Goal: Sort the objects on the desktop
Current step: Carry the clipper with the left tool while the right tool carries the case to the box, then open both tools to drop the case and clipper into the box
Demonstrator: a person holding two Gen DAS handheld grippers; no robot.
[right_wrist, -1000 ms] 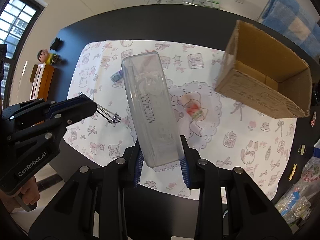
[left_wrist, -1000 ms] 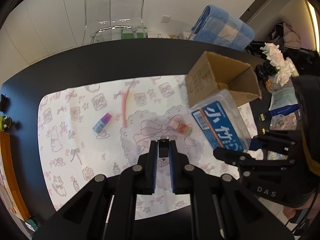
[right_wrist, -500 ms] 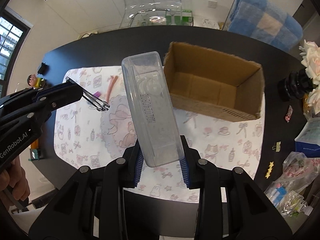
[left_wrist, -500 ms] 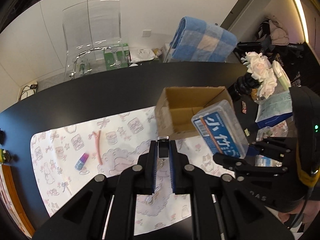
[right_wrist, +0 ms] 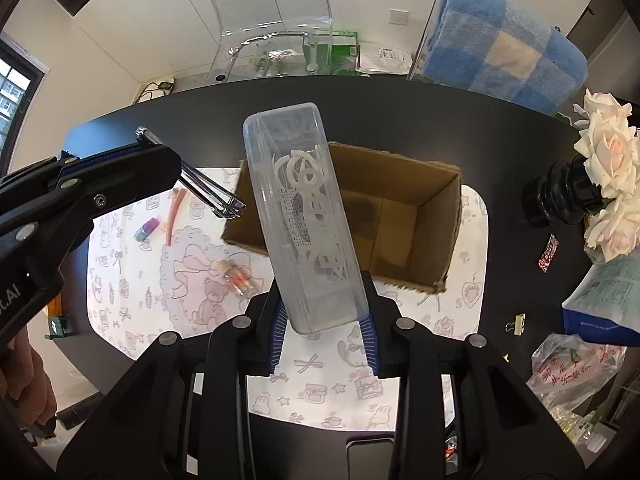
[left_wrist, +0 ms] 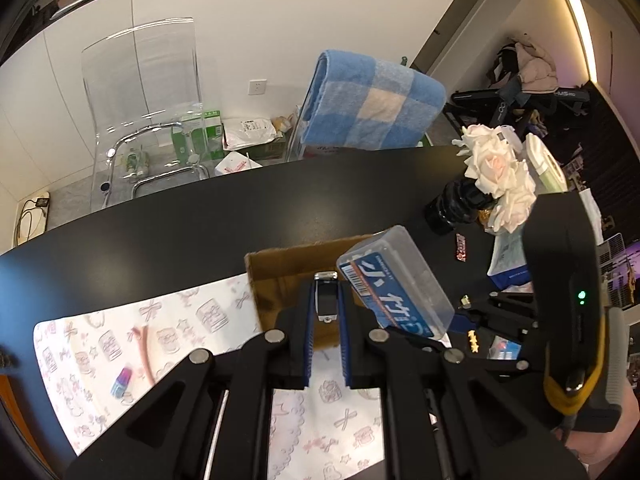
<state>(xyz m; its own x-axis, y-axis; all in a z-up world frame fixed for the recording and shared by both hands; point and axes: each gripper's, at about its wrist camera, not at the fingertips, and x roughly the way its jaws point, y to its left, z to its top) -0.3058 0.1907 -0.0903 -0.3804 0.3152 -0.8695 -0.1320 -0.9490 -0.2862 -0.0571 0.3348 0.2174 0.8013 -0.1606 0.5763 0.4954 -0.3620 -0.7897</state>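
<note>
My left gripper (left_wrist: 326, 308) is shut on a small metal nail clipper (left_wrist: 326, 300) and holds it above the near left edge of an open cardboard box (left_wrist: 280, 280). In the right wrist view the clipper (right_wrist: 212, 190) sticks out of the left gripper beside the box (right_wrist: 400, 220). My right gripper (right_wrist: 324, 320) is shut on a clear plastic case (right_wrist: 304, 216) with a blue label (left_wrist: 394, 300), raised over the box's front wall. A pink stick (right_wrist: 175, 214), a small purple-blue item (right_wrist: 146, 229) and a small bottle (right_wrist: 238, 276) lie on the patterned mat (right_wrist: 132, 300).
A black vase of white roses (right_wrist: 568, 196) stands right of the box. A blue packet (right_wrist: 600, 308), plastic bags (right_wrist: 576, 368), a binder clip (right_wrist: 514, 322) and a candy wrapper (right_wrist: 549, 254) lie at the right. A clear chair (right_wrist: 272, 20) and blue towel (right_wrist: 504, 48) stand behind the black table (right_wrist: 200, 120).
Both grippers have risen and moved towards the cardboard box with their loads. The clipper now hangs over the box's near left edge and the case over its front wall.
</note>
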